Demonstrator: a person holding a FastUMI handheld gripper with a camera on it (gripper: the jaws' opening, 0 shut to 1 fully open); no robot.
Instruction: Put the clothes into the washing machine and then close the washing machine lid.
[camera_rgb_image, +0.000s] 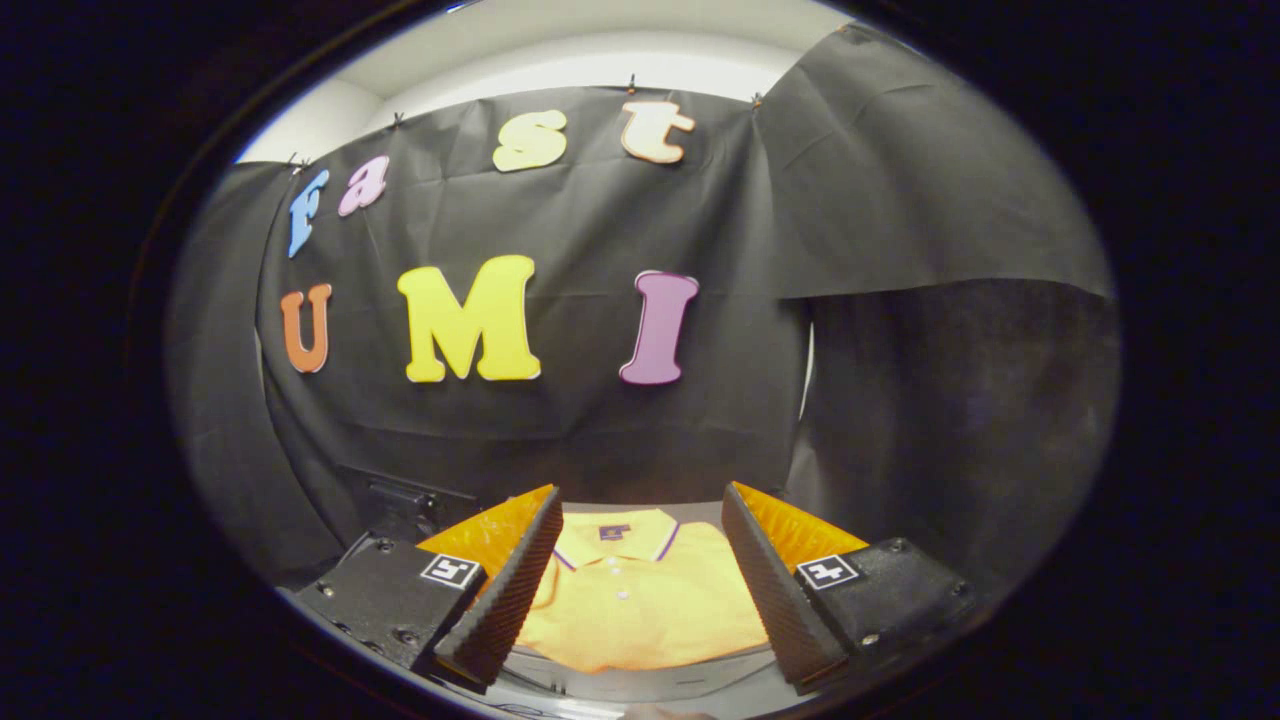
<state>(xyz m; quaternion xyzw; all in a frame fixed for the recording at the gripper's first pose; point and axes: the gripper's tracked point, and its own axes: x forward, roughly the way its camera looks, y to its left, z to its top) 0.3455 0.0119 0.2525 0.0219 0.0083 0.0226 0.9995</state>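
1. Booth wall of black cloth takes up most of what's ahead, hanging in a few panels. One panel on the right side folds over and drapes lower than the rest, and a thin bright gap shows between it and the middle panel. Pale ceiling peeks above the cloth's top edge.
2. Room-wise, it's pretty open ahead of the fingers: nothing stands between them and the cloth except the shirt lying low down.
3. Yellow polo shirt is the task's thing here. It lies flat and spread out on a pale surface, collar toward the wall, buttons down the middle. Collar has a dark trim line and a small dark tag inside it.
4. Gripper has its jaws spread wide, holding nothing. The shirt sits in the gap between the two fingers and looks to be below them, not pinched. Can't tell if either finger actually brushes the fabric at its sides.
5. Some dark boxy thing sits low by the wall, just beyond the left finger. Too dim to say what it is.
6. Each finger block carries a small square marker.
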